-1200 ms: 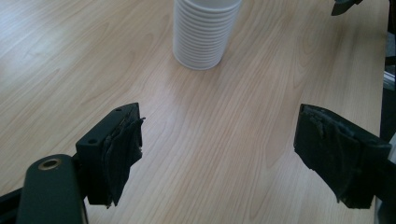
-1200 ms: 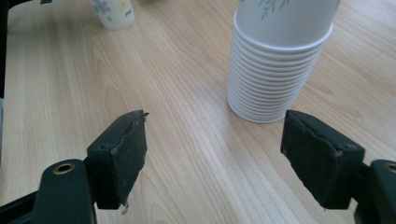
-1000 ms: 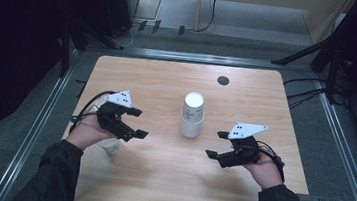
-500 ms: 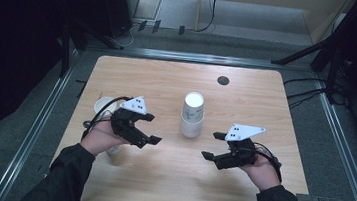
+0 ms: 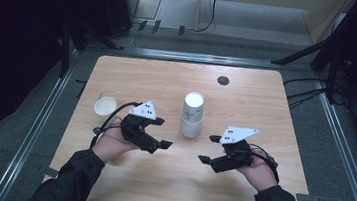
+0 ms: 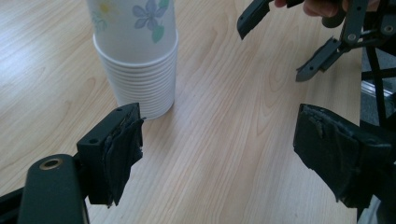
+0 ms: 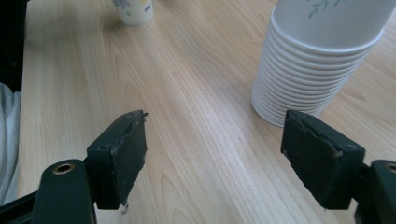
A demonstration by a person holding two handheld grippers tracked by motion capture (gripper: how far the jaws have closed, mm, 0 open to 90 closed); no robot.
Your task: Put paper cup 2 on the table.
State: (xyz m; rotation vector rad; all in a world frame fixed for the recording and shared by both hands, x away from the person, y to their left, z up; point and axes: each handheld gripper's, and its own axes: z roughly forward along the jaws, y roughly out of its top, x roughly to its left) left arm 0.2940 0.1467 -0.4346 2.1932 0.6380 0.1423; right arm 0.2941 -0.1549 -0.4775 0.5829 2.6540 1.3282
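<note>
Two tools, left [image 5: 164, 135] and right [image 5: 208, 149], both wide and empty, flanking cup stack [image 5: 192, 114] at tabletop [image 5: 266, 109] centre. Light, thin paper, crushable; best gripped gently at top cup's wall.

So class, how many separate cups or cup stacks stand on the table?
2: a stack mid-table, between the claws, and a single cup near the left edge. Cups nested within the stack aren't counted.
</note>
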